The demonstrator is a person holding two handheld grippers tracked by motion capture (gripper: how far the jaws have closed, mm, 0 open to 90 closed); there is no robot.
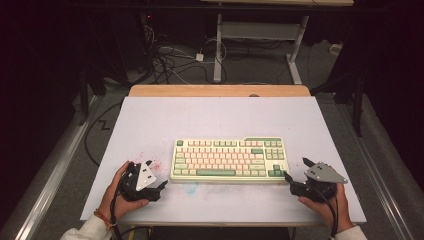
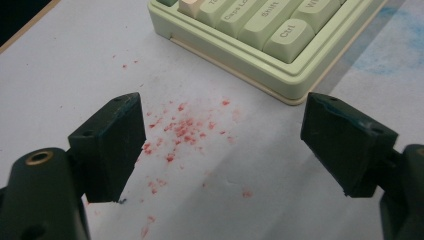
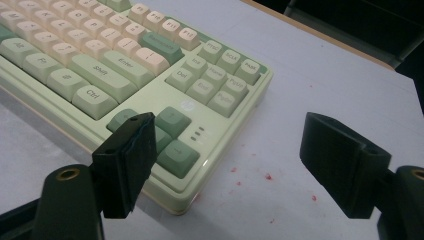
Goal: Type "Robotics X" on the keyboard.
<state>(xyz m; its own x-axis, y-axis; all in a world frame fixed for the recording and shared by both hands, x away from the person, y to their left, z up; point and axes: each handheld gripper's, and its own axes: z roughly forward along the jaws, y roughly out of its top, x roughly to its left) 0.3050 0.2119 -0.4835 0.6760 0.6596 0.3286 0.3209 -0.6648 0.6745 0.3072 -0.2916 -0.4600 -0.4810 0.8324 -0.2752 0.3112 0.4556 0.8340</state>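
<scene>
— Where's the keyboard (image 1: 229, 159) from your side?

— I see it lying flat at the near middle of the white table (image 1: 215, 117), between my two grippers. My left gripper (image 1: 161, 186) sits just off its near-left corner; in the left gripper view the jaws are spread wide over red specks (image 2: 182, 131), with the Ctrl corner ahead and to the right, untouched.

— And the right?

— My right gripper (image 1: 295, 173) is at the near-right corner, jaws also spread and holding nothing. In the right gripper view one jaw overlaps the arrow keys (image 3: 172, 142); I think it hovers above them, though contact is hard to judge. The other jaw stands over bare table.
</scene>
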